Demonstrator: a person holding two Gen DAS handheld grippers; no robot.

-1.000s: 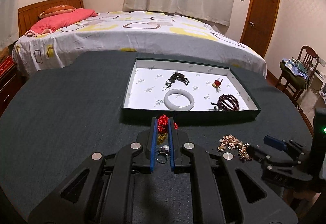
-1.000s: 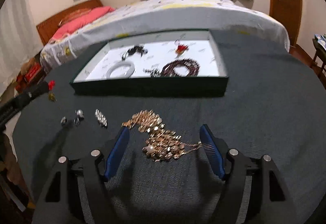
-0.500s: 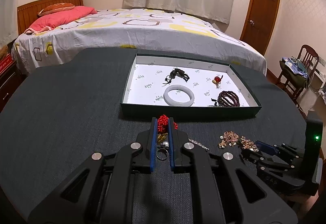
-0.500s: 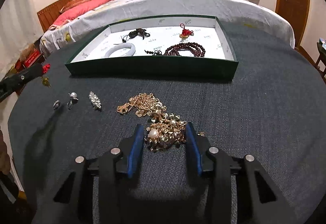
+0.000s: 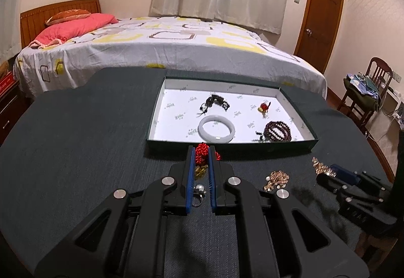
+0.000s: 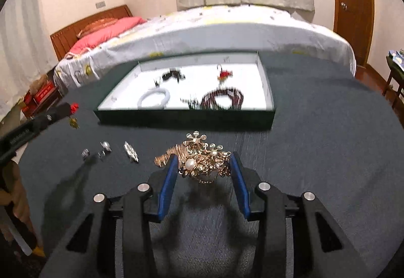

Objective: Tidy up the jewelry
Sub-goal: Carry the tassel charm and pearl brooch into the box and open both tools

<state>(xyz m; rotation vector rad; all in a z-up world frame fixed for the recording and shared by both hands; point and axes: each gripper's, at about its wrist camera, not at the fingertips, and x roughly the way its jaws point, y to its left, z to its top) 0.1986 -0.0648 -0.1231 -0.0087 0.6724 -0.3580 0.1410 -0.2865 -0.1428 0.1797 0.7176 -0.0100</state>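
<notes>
I am holding my left tongs (image 5: 202, 151) pressed together on a red knotted charm (image 5: 201, 152), whose small gold pendant is dangling below the blue pads, just short of the near wall of the green tray (image 5: 227, 146). My right tongs (image 6: 203, 164) are pinching a gold flower necklace (image 6: 202, 161) with a pearl at its centre, lifted clear of the dark tablecloth (image 6: 328, 151), part of its chain trailing down to the left. Inside the tray, on its white floor, a white bangle (image 5: 216, 125) is lying near the front wall, a dark beaded bracelet (image 5: 277, 128) toward the front right corner, a small red charm (image 5: 263, 107) and a black piece (image 5: 214, 102) farther back. On the cloth near its left edge are sitting a pearl ring (image 6: 105, 146), a silver ring (image 6: 85, 153) and a silver brooch (image 6: 130, 151).
</notes>
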